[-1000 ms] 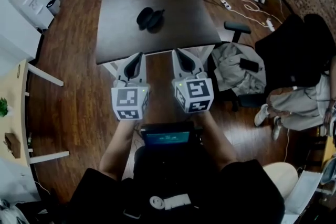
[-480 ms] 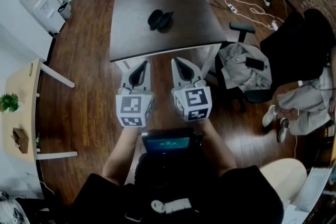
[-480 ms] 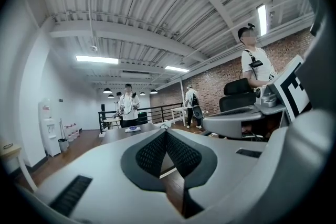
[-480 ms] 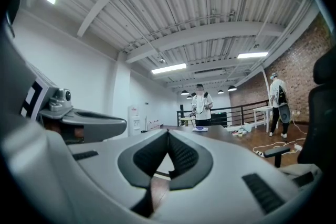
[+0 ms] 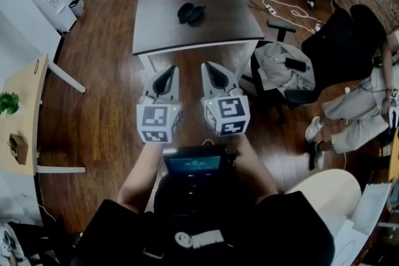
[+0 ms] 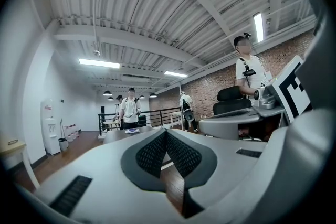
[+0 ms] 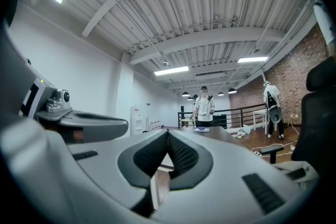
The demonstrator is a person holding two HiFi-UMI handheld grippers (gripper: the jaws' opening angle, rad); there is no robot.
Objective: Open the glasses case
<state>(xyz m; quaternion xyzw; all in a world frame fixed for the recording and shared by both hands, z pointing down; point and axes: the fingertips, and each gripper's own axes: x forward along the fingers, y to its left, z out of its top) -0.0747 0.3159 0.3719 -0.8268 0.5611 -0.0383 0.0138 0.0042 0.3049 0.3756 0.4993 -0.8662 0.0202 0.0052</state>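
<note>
The dark glasses case (image 5: 191, 12) lies on the far half of the long dark table (image 5: 206, 31); it shows as two rounded lobes side by side. Both grippers are held level over the wood floor, short of the table's near edge and well away from the case. My left gripper (image 5: 168, 69) is shut with nothing in it, and my right gripper (image 5: 207, 65) beside it is shut and empty too. In the left gripper view the left gripper's (image 6: 166, 131) ribbed pads meet. The right gripper view shows the right gripper's (image 7: 168, 135) pads meeting likewise. The jaws hide the case in both gripper views.
An office chair (image 5: 280, 68) draped with clothing stands right of the table's near corner, with a seated person (image 5: 361, 103) beyond it. Cables (image 5: 290, 9) trail over the floor at the right. A pale desk (image 5: 25, 109) stands at the left. People (image 6: 129, 107) stand at the table's far end.
Both grippers, still shut, have drawn back together from the table's near edge. The table and the case now look smaller and farther off.
</note>
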